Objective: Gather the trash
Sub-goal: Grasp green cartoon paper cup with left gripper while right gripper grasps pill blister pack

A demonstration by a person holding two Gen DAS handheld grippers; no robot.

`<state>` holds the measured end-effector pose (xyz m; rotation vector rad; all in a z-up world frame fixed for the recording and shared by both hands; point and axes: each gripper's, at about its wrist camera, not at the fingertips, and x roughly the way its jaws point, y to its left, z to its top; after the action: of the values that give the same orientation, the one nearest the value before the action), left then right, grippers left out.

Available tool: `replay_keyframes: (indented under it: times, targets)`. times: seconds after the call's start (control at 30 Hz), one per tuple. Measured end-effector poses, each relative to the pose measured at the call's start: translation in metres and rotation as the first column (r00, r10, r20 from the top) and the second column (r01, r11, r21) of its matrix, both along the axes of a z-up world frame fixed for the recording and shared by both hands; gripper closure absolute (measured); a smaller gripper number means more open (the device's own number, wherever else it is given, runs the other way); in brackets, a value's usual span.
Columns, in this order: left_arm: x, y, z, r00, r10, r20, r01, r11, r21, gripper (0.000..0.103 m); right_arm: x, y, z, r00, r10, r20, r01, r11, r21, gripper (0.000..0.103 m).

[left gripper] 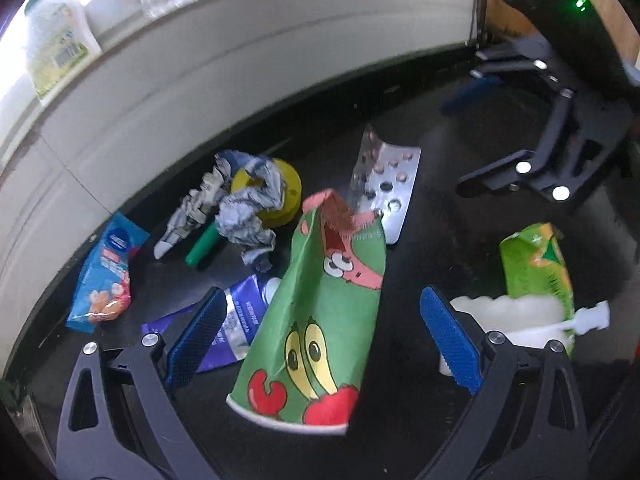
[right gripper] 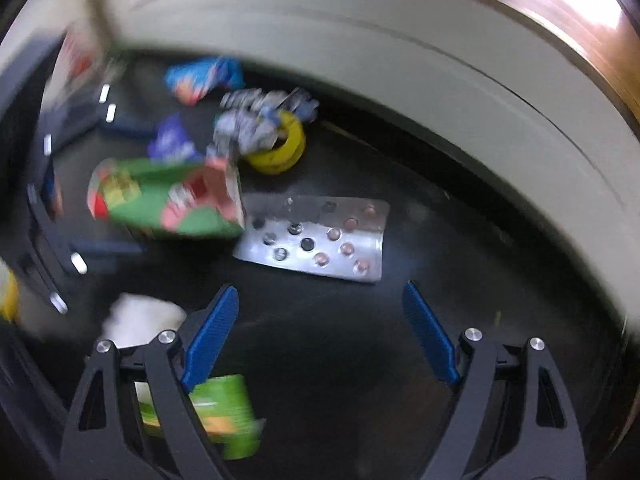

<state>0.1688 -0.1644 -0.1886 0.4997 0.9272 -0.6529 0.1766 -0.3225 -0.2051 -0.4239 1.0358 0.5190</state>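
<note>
Trash lies on a black table (left gripper: 432, 280). In the left wrist view my left gripper (left gripper: 320, 332) is open, its blue pads either side of a crushed green cartoon paper cup (left gripper: 320, 312). Behind it lie a silver pill blister (left gripper: 384, 184), crumpled paper (left gripper: 240, 204) on a yellow tape roll (left gripper: 284, 196), a green marker (left gripper: 202, 250), a blue snack packet (left gripper: 104, 276) and a purple wrapper (left gripper: 236, 328). My right gripper (right gripper: 320, 328) is open and empty, short of the blister (right gripper: 320, 240); it also shows far right in the left wrist view (left gripper: 520, 136).
A green juice carton (left gripper: 536, 268) and a white plastic cup with a spoon (left gripper: 516, 320) sit at the right of the left gripper. A white wall (left gripper: 240, 80) borders the table's far edge. The right wrist view is motion-blurred.
</note>
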Motion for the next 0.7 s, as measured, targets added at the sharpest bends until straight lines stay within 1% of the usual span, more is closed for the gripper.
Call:
replay_keyframes:
  times: [0.07, 0.13, 0.17, 0.2, 0.27, 0.3, 0.33, 0.37, 0.4, 0.5, 0.53, 0.6, 0.67, 0.7]
  targets:
    - [0.002, -0.002, -0.005, 1.0, -0.003, -0.021, 0.003, 1.0, -0.001, 0.009, 0.008, 0.007, -0.008, 0.991, 0.128, 0.026, -0.126, 0.99, -0.066, 0.022]
    - [0.002, -0.006, -0.009, 0.999, -0.005, -0.036, 0.005, 1.0, 0.002, 0.009, 0.015, 0.014, -0.013, 0.974, 0.223, 0.038, -0.218, 0.97, -0.107, 0.022]
    - [0.002, -0.008, -0.009, 0.999, -0.007, -0.041, 0.007, 1.0, 0.001, 0.009, 0.018, 0.016, -0.015, 0.966, 0.257, 0.032, -0.251, 0.961, -0.118, 0.022]
    - [0.001, -0.009, -0.01, 0.999, -0.008, -0.044, 0.008, 1.0, -0.003, 0.01, 0.024, 0.022, -0.018, 0.949, 0.316, 0.006, -0.313, 0.941, -0.125, 0.022]
    - [0.001, -0.01, -0.012, 0.999, 0.002, -0.049, -0.002, 1.0, -0.002, 0.019, 0.029, 0.028, -0.021, 0.926, 0.378, -0.012, -0.376, 0.917, -0.133, 0.022]
    - [0.001, -0.01, -0.013, 0.998, 0.013, -0.058, -0.013, 1.0, 0.004, 0.026, 0.032, 0.034, -0.023, 0.906, 0.422, -0.024, -0.421, 0.896, -0.144, 0.022]
    - [0.001, -0.01, -0.015, 0.997, 0.018, -0.072, -0.018, 1.0, 0.001, 0.03, 0.033, 0.038, -0.024, 0.892, 0.451, -0.025, -0.449, 0.879, -0.159, 0.022]
    - [0.001, -0.009, -0.014, 0.997, 0.026, -0.076, -0.027, 1.0, -0.006, 0.037, 0.034, 0.043, -0.025, 0.872, 0.488, -0.029, -0.485, 0.856, -0.177, 0.022]
    - [0.002, -0.009, -0.015, 0.995, 0.038, -0.092, -0.039, 0.999, -0.005, 0.047, 0.036, 0.047, -0.027, 0.861, 0.507, -0.032, -0.503, 0.844, -0.188, 0.022]
    - [0.003, -0.005, -0.015, 0.991, 0.068, -0.113, -0.071, 0.997, -0.027, 0.052, 0.04, 0.055, -0.029, 0.829, 0.557, -0.042, -0.554, 0.81, -0.194, 0.022]
    - [0.004, -0.003, -0.014, 0.99, 0.081, -0.117, -0.085, 0.996, -0.03, 0.053, 0.044, 0.057, -0.028, 0.827, 0.559, -0.062, -0.56, 0.81, -0.176, 0.022]
    - [0.005, 0.003, -0.01, 0.984, 0.123, -0.13, -0.129, 0.991, -0.04, 0.053, 0.053, 0.058, -0.028, 0.83, 0.542, -0.132, -0.555, 0.825, -0.108, 0.031]
    - [0.004, 0.009, -0.004, 0.979, 0.147, -0.138, -0.157, 0.985, -0.064, 0.053, 0.055, 0.056, -0.026, 0.844, 0.518, -0.141, -0.532, 0.842, -0.092, 0.039]
    - [0.004, 0.013, -0.001, 0.977, 0.164, -0.137, -0.175, 0.982, -0.073, 0.053, 0.055, 0.054, -0.023, 0.858, 0.491, -0.15, -0.505, 0.86, -0.073, 0.041]
